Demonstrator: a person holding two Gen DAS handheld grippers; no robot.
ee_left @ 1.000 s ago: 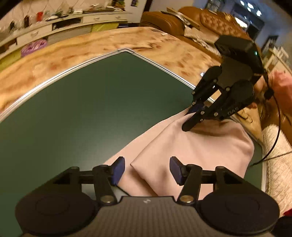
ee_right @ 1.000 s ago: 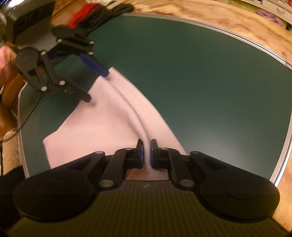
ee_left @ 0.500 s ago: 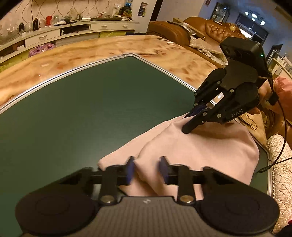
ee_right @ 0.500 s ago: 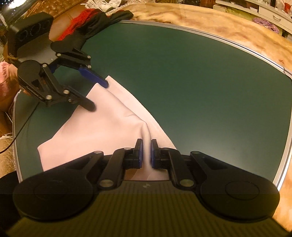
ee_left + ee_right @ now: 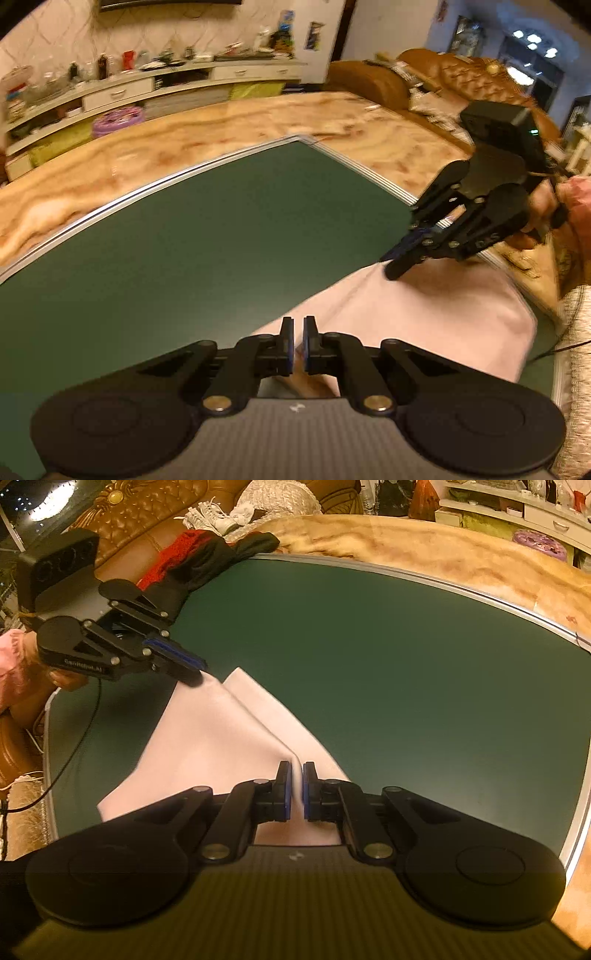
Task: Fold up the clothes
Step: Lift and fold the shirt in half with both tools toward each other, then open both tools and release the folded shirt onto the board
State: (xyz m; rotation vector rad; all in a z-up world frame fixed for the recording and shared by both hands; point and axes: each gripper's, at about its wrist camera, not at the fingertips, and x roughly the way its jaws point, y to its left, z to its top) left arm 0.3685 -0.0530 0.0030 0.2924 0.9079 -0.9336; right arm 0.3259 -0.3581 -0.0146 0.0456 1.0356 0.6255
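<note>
On the dark green mat (image 5: 406,664), the folded pale pink cloth garment (image 5: 207,738) lies toward 6 o'clock. Both grippers, left gripper (image 5: 298,341) and right gripper (image 5: 294,788), pinch its 2 corners; lift together, evenly.

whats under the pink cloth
The pink cloth lies on the green mat, which shows all around it. Whether anything else sits beneath its folded layers is hidden.

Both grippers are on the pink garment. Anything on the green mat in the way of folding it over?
Nothing visible. The green mat beyond the pink garment is bare. The only other clothes, a red and black pile, sit at the mat's far corner, away from the garment.
</note>
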